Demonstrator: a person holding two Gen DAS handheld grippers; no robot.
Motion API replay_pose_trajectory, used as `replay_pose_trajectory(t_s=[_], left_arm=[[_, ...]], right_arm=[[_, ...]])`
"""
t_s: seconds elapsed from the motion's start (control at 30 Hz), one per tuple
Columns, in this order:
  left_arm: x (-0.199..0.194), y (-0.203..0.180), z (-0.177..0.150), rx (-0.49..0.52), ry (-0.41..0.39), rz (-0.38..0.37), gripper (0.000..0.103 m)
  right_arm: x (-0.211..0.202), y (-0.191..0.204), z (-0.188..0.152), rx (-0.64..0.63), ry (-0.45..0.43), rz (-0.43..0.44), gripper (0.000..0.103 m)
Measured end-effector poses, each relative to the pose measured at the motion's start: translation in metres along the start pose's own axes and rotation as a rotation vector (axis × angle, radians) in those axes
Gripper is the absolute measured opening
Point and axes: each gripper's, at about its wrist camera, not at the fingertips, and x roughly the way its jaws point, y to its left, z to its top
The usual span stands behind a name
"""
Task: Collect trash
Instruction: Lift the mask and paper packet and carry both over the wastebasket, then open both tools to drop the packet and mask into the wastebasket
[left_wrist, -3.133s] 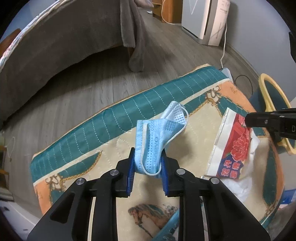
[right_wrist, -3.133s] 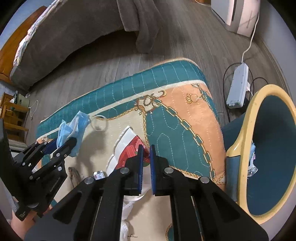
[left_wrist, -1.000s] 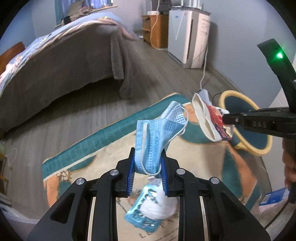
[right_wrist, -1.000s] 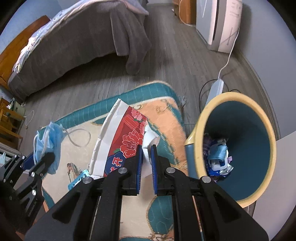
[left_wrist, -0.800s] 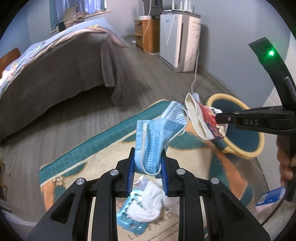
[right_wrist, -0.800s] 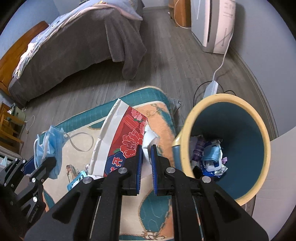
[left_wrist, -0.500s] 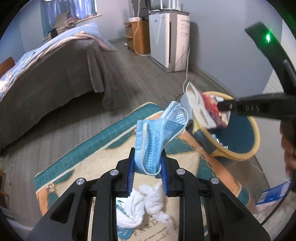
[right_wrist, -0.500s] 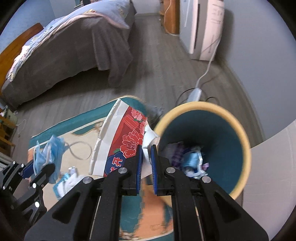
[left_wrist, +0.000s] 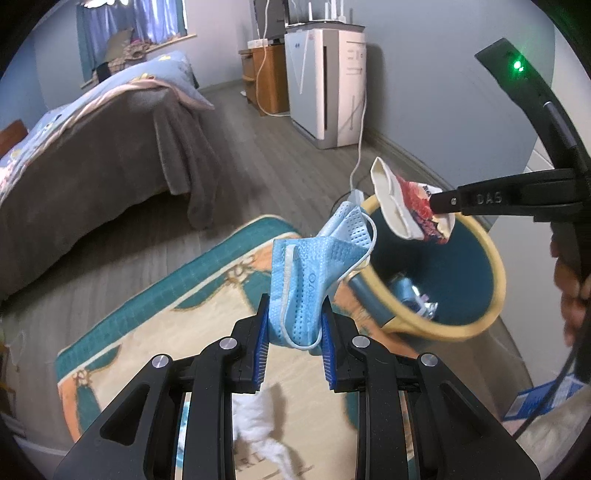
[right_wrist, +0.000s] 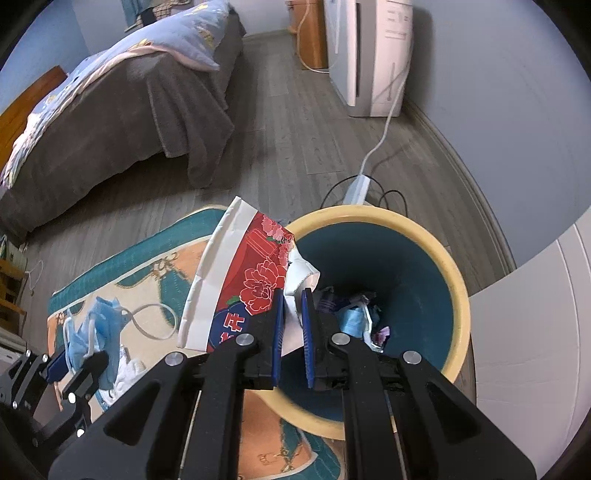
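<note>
My left gripper (left_wrist: 294, 325) is shut on a crumpled blue face mask (left_wrist: 314, 273), held in the air above the patterned rug (left_wrist: 155, 325). My right gripper (right_wrist: 293, 321) is shut on a flattened red and white paper cup (right_wrist: 243, 280), held over the near left rim of the yellow bin with a teal inside (right_wrist: 439, 258). The bin holds several pieces of trash (right_wrist: 354, 314). In the left wrist view the cup (left_wrist: 410, 206) hangs over the bin (left_wrist: 472, 258) to the right of the mask. The left gripper and mask also show low left in the right wrist view (right_wrist: 77, 362).
White tissue (left_wrist: 258, 417) lies on the rug below my left gripper. A bed with a grey blanket (right_wrist: 110, 103) stands at the back left. An air purifier (right_wrist: 373, 51) and a power strip with cables (right_wrist: 356, 188) are on the wood floor behind the bin.
Both grippers rose from the rug and moved right toward the bin. The cup now hangs over the bin's rim; the mask has come closer to the bin.
</note>
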Motion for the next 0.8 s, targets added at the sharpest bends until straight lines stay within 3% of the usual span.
replay_pose_trajectory(t_s=[0.43,0.67,0.8], left_arm=[[0.041,-0.063,0.021,-0.01,0.06,-0.086,0.026],[0.056,-0.09,0.038,0.064,0.063,-0.086,0.026],[0.053,-0.103,0.043,0.098,0.041,-0.113,0.033]], right_arm=[[0.015,-0.078,-0.003,0.242,0.034,-0.03,0.009],[0.01,-0.116,-0.009,0.416,0.012,-0.077,0.01],[0.006,-0.119,-0.008,0.43,-0.008,-0.097,0.011]])
